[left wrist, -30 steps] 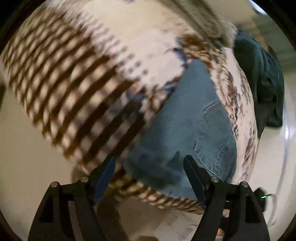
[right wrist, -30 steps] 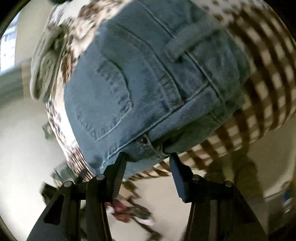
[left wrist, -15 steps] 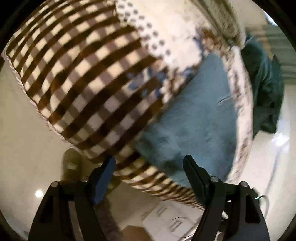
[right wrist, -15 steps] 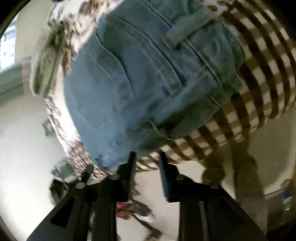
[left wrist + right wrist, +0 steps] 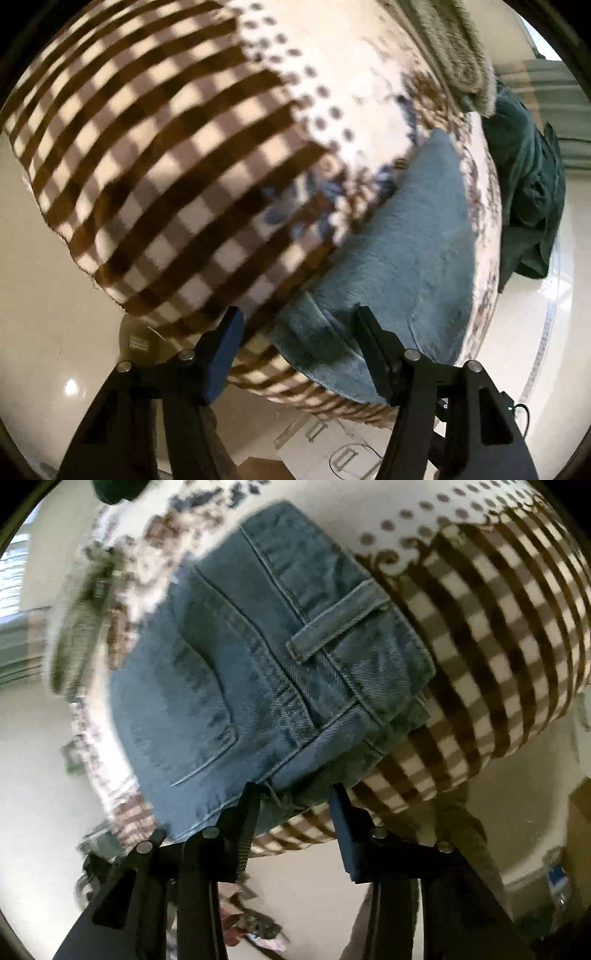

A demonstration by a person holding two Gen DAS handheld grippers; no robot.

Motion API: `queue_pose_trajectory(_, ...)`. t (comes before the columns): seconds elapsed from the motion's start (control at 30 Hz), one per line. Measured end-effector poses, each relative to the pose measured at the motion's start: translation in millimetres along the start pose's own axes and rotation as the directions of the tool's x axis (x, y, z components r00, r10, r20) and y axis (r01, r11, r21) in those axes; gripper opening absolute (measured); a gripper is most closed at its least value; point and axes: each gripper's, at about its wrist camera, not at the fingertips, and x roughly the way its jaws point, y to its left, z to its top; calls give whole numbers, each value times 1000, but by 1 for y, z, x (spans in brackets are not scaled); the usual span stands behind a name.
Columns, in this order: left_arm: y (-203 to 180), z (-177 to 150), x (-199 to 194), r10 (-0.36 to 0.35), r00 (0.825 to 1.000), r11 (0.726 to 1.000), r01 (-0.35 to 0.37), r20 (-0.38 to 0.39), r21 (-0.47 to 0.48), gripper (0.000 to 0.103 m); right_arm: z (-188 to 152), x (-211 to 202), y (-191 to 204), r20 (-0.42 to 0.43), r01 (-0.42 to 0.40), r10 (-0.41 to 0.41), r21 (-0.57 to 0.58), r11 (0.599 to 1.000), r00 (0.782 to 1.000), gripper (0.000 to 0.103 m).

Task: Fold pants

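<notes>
jeans [image 5: 258, 672] folded, long axis running far-left | we've got right gripper [image 5: 295, 805] nearest, released, straddling near waistband edge | left gripper [image 5: 299, 328] closing, empty over near hem

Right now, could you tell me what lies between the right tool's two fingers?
In the right wrist view, the right tool straddles the near corner of the jeans at the waistband, with checked tablecloth just below.
</notes>
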Motion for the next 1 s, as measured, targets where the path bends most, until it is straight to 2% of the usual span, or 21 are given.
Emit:
queue_pose_trajectory(0.07,-17,2,-8,-1,1000,997,0,17,76,63,0,-16,-10,45,-24,25,-8,1000,999,83)
queue_pose_trajectory(0.13,-31,3,-12,-18,999,987,11,42,158,90,-3,-25,-22,98,-36,37,-16,999,994,96)
queue_pose_trajectory(0.23,-59,13,-3,-29,998,963,11,62,269,96,3,-8,-37,52,-116,115,20,993,992,96)
queue_pose_trajectory(0.3,-72,22,14,-18,999,948,3,45,318,96,6,19,-51,1,-194,194,61,979,981,96)
queue_pose_trajectory(0.37,-78,34,36,3,1000,943,-4,3,332,96,5,48,-52,-8,-262,263,65,963,965,96)
queue_pose_trajectory(0.47,-86,47,67,20,998,934,5,-67,357,96,7,76,-47,27,-371,370,51,927,929,98)
queue_pose_trajectory(0.57,-87,51,81,48,994,922,-8,-94,388,96,11,89,-41,73,-461,457,56,886,886,99)
queue_pose_trajectory(0.73,-82,58,87,19,992,923,32,-127,384,96,13,86,-34,94,-574,570,30,818,816,99)
queue_pose_trajectory(0.77,-80,60,87,14,991,924,39,-135,381,96,14,86,-31,92,-574,571,13,819,816,99)
queue_pose_trajectory(0.8,-79,62,87,7,990,924,48,-142,379,96,15,86,-27,92,-561,559,-2,828,824,99)
queue_pose_trajectory(0.93,-79,69,91,-11,987,926,72,-162,372,96,16,79,-4,103,-548,556,-103,830,824,97)
queue_pose_trajectory(0.97,-78,71,92,-20,986,929,80,-165,362,96,19,83,-3,106,-542,550,-99,835,828,96)
queue_pose_trajectory(1.0,-78,71,93,-26,985,930,86,-170,356,96,23,89,-3,99,-521,528,-83,849,844,95)
